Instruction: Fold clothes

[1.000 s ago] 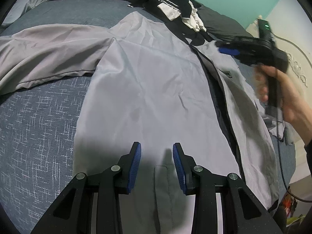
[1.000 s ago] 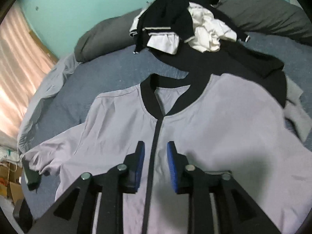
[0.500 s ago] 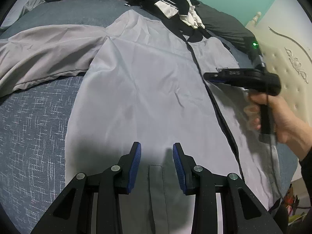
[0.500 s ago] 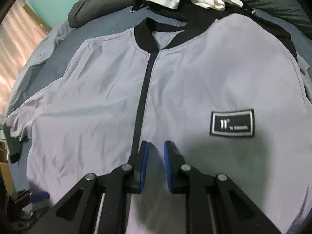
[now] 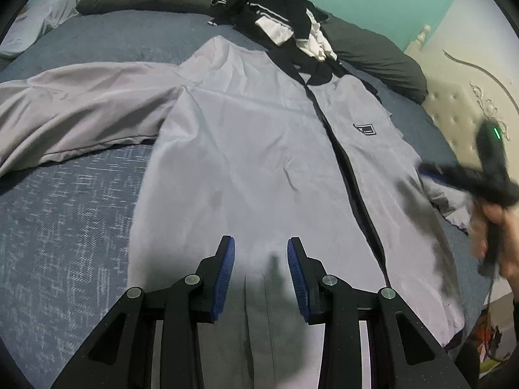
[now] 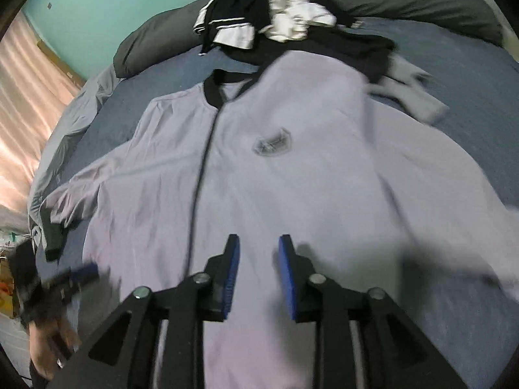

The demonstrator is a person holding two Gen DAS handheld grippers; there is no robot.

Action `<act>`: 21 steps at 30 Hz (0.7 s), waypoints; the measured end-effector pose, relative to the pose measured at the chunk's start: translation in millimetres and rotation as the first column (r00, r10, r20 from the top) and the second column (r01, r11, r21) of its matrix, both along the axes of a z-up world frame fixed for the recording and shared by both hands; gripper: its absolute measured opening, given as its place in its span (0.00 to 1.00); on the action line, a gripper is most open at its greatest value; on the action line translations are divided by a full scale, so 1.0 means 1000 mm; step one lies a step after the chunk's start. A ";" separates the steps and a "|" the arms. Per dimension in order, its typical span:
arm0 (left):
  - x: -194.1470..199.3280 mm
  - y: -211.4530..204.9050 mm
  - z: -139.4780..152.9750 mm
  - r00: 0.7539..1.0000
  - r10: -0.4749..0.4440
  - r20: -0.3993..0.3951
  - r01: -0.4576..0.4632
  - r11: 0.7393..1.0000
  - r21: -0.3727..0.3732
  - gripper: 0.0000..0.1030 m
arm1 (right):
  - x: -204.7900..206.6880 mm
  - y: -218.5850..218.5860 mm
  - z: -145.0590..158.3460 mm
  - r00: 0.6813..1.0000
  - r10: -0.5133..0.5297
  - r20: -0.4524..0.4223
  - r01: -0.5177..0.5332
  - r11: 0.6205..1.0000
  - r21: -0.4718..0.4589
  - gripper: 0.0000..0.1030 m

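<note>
A gray jacket lies flat and face up on a blue bed, with both grippers over its near end.

The left gripper hangs above the jacket's bottom hem, left of the black zipper line. Its jaws stand a little apart and hold nothing. The right gripper is over the cloth to the right of the zipper line and below the chest patch. Its jaws have just been opening, and only flat cloth shows in the gap between them. One sleeve stretches far out to the left on the bare blue cover. A pile of black and white clothes sits past the collar, against dark pillows. Open bed shows on both sides of the jacket.
</note>
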State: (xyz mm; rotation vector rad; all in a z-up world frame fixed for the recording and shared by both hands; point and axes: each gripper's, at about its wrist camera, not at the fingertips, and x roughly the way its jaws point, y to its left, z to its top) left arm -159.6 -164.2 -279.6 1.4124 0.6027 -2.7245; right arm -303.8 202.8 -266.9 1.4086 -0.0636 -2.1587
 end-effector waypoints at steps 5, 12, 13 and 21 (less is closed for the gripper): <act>0.014 0.003 0.009 1.000 0.008 -0.006 -0.008 1.000 0.006 0.36 | 0.043 0.058 -0.006 0.996 -0.069 0.061 0.067 0.997 0.025 0.28; 0.038 0.009 0.023 0.999 -0.020 0.028 0.020 1.000 0.007 0.36 | 0.105 0.121 -0.015 0.980 -0.138 0.146 0.135 0.990 0.030 0.29; 0.042 0.010 0.026 0.999 -0.027 0.036 0.027 1.000 -0.002 0.36 | 0.114 0.126 -0.016 0.978 -0.141 0.155 0.138 0.990 0.027 0.29; 0.084 0.006 0.032 0.989 -0.067 0.132 0.072 0.997 -0.030 0.36 | 0.160 0.154 -0.023 0.971 -0.149 0.188 0.151 0.989 0.004 0.31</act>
